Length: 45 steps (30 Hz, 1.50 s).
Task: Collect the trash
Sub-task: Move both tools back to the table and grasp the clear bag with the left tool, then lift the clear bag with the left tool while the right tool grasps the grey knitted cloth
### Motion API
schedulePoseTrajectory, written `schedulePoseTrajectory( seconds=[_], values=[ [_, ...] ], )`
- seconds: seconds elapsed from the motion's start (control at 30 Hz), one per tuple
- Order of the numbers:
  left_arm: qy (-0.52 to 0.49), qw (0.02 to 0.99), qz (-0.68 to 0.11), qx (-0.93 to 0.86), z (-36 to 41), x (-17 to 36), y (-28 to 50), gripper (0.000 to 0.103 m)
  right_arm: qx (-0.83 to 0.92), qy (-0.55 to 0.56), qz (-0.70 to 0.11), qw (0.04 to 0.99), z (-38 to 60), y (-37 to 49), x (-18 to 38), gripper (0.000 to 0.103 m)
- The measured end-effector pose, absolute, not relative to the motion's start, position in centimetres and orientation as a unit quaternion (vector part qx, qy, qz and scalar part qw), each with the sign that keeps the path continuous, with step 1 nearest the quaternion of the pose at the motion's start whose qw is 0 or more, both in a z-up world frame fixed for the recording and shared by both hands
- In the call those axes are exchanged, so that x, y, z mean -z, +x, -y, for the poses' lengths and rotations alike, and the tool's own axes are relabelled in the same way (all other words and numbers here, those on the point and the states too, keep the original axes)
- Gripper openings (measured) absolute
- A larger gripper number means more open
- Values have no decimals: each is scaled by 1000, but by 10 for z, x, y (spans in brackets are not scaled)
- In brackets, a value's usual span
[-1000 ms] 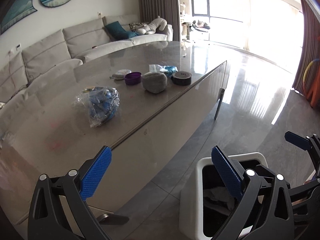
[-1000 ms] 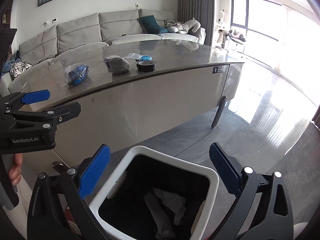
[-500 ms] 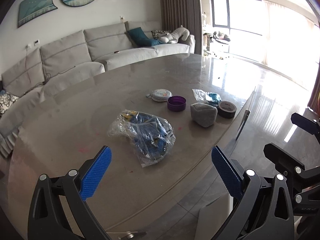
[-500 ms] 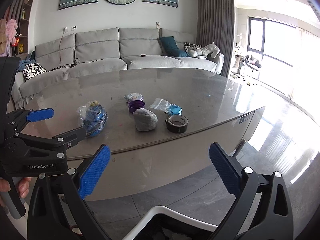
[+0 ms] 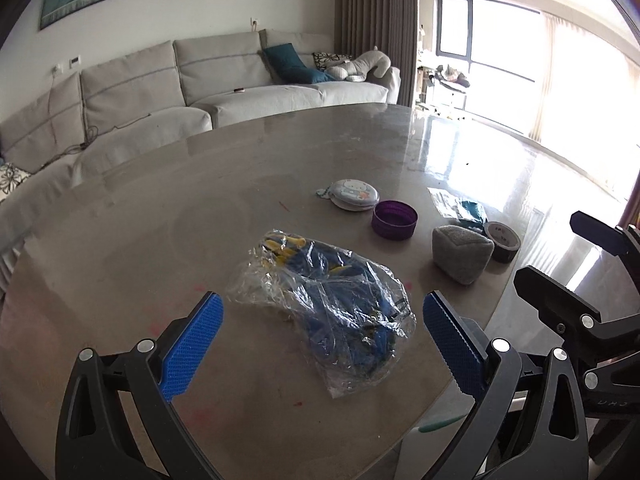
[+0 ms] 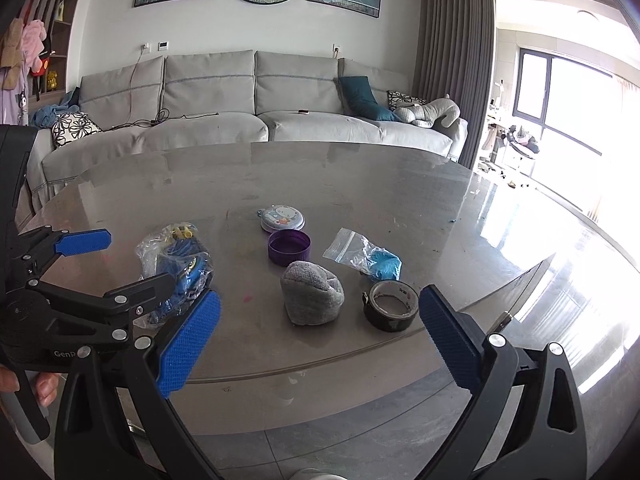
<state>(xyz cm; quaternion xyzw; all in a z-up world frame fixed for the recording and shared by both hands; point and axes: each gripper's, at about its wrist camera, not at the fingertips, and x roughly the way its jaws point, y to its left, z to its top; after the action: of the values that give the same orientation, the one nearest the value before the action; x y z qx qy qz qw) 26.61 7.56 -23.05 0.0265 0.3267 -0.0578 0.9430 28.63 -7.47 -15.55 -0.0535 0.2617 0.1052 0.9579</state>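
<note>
Both tongs wide open over the counter (image 5: 120, 240)
Left tongs (image 5: 320, 340) frame the crumpled plastic bag (image 5: 324, 292); right tongs (image 6: 320, 340) hold nothing.

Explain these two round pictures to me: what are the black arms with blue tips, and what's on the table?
They are two handheld grippers; each carries a fisheye camera looking along its own fingers. The left gripper is open above a crumpled clear plastic bag of blue and yellow items. The right gripper is open and empty. On the grey table also lie a round cartoon tin, a purple plastic lid, a grey fabric pouch, a black tape roll and a small zip bag with something blue.
</note>
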Motion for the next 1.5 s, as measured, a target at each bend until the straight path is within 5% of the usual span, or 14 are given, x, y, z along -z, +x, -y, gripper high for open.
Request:
schedulePoseTrajectory(
  seconds=[0.43,0.53,0.57,0.7,1.03,1.1,1.47,1.5],
  values=[
    [1,916,-395,74,-65,266,306,96,-103,-57,-265,957,77,303,174,99],
    [21,918,-389,69,-58,267,307,67,-95,-64,-262,958,82,305,179,99],
    [25,919,-388,74,-56,266,307,39,-91,-63,-261,959,84,305,180,99],
    [20,919,-387,78,-52,261,308,18,-85,-51,-262,960,93,306,186,99],
    [37,946,-318,55,-57,227,289,16,-110,-49,-247,961,75,317,180,97],
    [36,945,-319,53,-60,227,291,16,-119,-58,-250,959,66,322,181,84],
    [18,947,-319,48,-73,223,296,16,-120,-75,-291,946,46,345,206,59],
    [17,947,-318,48,-74,222,295,16,-116,-74,-292,947,47,345,207,42]
  ],
)
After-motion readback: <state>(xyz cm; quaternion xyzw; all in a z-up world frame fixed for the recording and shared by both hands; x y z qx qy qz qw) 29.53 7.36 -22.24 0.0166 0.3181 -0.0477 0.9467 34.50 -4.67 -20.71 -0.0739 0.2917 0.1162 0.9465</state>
